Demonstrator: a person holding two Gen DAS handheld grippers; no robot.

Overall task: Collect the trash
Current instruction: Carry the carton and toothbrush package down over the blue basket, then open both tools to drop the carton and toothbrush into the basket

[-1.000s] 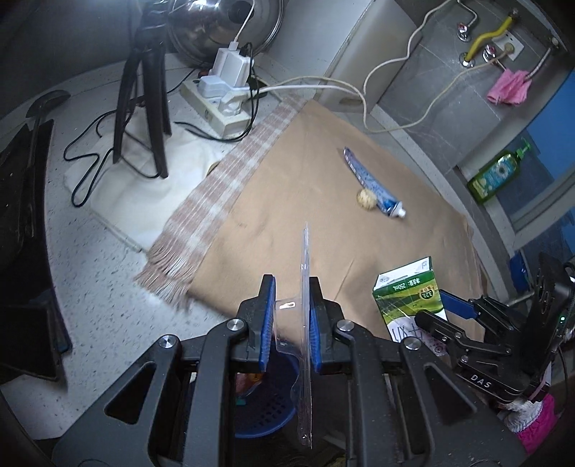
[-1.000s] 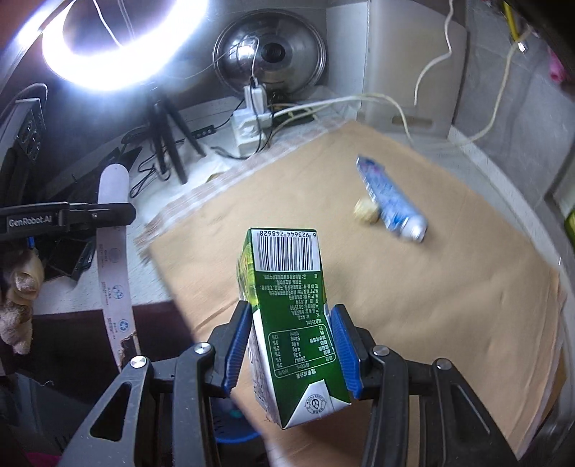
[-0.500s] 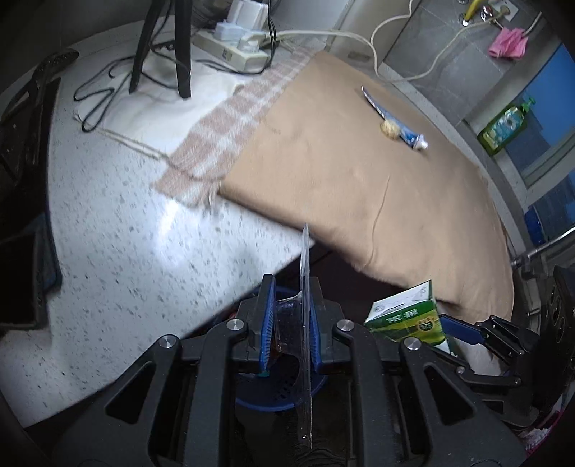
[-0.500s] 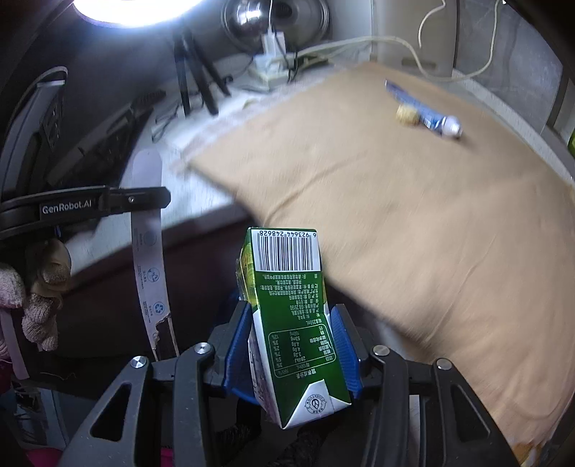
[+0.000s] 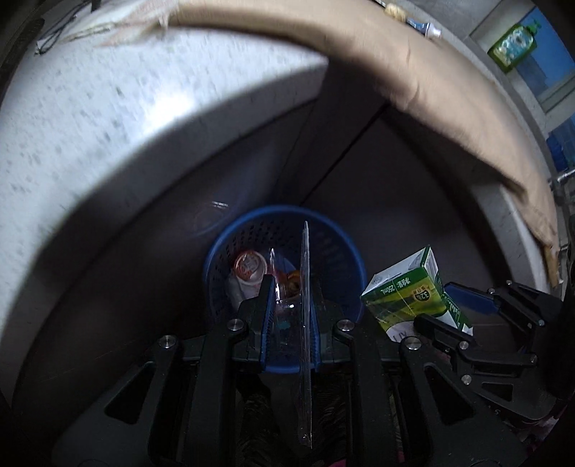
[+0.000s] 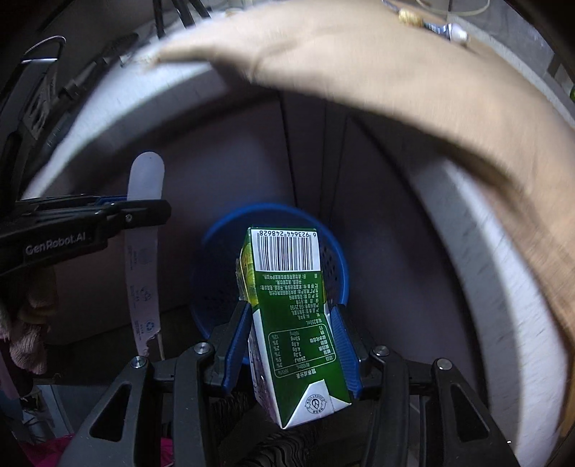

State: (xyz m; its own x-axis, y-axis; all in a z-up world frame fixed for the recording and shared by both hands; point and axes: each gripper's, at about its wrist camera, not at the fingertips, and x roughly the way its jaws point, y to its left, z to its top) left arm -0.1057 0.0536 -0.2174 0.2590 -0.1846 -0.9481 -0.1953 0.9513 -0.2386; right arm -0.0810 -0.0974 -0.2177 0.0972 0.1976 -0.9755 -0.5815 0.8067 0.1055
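Observation:
My left gripper [image 5: 289, 287] is shut on a thin clear plastic package [image 5: 305, 323], held edge-on above a blue perforated trash basket [image 5: 330, 237] on the floor. The basket holds a cup and other scraps. My right gripper [image 6: 291, 316] is shut on a green and white drink carton [image 6: 291, 309], also above the basket [image 6: 334, 258]. The carton also shows in the left wrist view [image 5: 409, 291], to the right of the basket. The plastic package shows in the right wrist view [image 6: 143, 258] as a long white strip.
The white countertop edge [image 5: 107, 118] curves overhead, with a tan cloth [image 5: 449, 89] hanging over it. A toothpaste tube [image 6: 445, 30] and a small crumpled ball [image 6: 406, 16] lie on the cloth. Dark cabinet doors [image 6: 305, 151] stand behind the basket.
Both grippers have dropped from table height to below the countertop edge, over the blue basket. Each still holds its item.

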